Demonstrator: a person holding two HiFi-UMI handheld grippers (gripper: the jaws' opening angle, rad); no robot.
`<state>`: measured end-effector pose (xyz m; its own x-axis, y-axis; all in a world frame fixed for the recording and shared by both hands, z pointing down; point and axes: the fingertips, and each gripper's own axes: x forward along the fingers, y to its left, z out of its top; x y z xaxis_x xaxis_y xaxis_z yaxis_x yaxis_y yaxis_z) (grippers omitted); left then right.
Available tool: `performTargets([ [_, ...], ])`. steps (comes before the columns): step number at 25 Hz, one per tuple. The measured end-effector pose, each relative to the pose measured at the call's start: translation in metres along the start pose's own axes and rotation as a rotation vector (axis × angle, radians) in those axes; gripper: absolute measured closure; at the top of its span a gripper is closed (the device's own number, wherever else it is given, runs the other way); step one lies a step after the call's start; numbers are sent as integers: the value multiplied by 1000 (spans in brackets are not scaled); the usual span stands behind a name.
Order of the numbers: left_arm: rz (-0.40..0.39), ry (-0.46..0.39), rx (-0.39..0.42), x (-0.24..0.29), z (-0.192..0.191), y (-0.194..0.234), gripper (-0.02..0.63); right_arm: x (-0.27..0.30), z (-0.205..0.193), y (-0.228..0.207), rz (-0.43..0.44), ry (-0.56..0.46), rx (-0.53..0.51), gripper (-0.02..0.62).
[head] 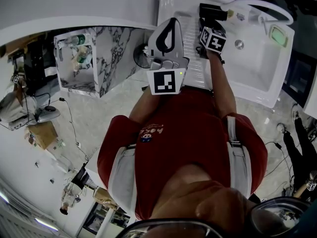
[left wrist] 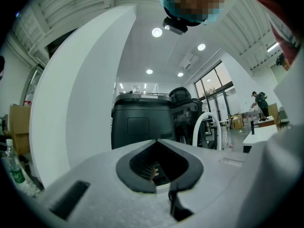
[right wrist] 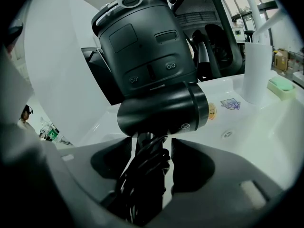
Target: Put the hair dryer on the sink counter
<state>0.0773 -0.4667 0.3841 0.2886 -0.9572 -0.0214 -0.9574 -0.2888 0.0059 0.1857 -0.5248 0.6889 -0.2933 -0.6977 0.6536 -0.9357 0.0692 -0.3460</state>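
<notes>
From the head view I look down past the person's red shirt (head: 173,133) to a white sink (head: 247,90) at the far right. The hair dryer (head: 212,11) lies on the sink counter at its far left end, just beside the foot of the white faucet (head: 257,5). My right gripper (head: 205,26) reaches out to it over the ribbed draining part of the counter. A green sponge (head: 278,35) sits at the far right corner of the sink and the drain (head: 239,44) is in the basin between them. The left gripper (head: 171,24) hangs nearer, left of the right one and off the sink's left edge, with a marble-faced cabinet (head: 111,53) further left. In the left gripper view I see its jaws brought together with nothing in them, pointing level at a big black machine (left wrist: 142,122) well beyond. In the right gripper view the dryer's black barrel lies crosswise just past the jaw tips, on the white counter. Its handle, with the cord wound round it, runs back between the jaws. A thin strip of white counter shows on each side of the handle, so the pads are off it: I read the jaws as apart around the handle, not clamped.
</notes>
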Motion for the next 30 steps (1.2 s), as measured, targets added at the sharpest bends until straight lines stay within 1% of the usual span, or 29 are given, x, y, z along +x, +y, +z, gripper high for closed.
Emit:
performTargets([
  [1,-1,-1,1,-1,0,-1,604,0,0,1,6,2,1,320],
  [5,-11,1,0,-3,0,-5,604,1,-1,-1,-1,-4,-1,266],
  [9,-8,6,8,-6,0,-5,604,-4,-3,-4,-9,-9,-1,249],
  [13,-12,-2,2,-11,1,-3,604,-10,-6,-3,-21,-12,-15,247],
  [22,-43,-32,-14,-27,10,-1,604,-37,-8,3,-46,-54,-36,242],
  [26,-59,-48,-24,-38,15,-1,604,-48,-7,11,-62,-85,-87,244],
  [30,-73,-60,-30,-53,18,1,604,-62,-7,15,-86,-122,-109,250],
])
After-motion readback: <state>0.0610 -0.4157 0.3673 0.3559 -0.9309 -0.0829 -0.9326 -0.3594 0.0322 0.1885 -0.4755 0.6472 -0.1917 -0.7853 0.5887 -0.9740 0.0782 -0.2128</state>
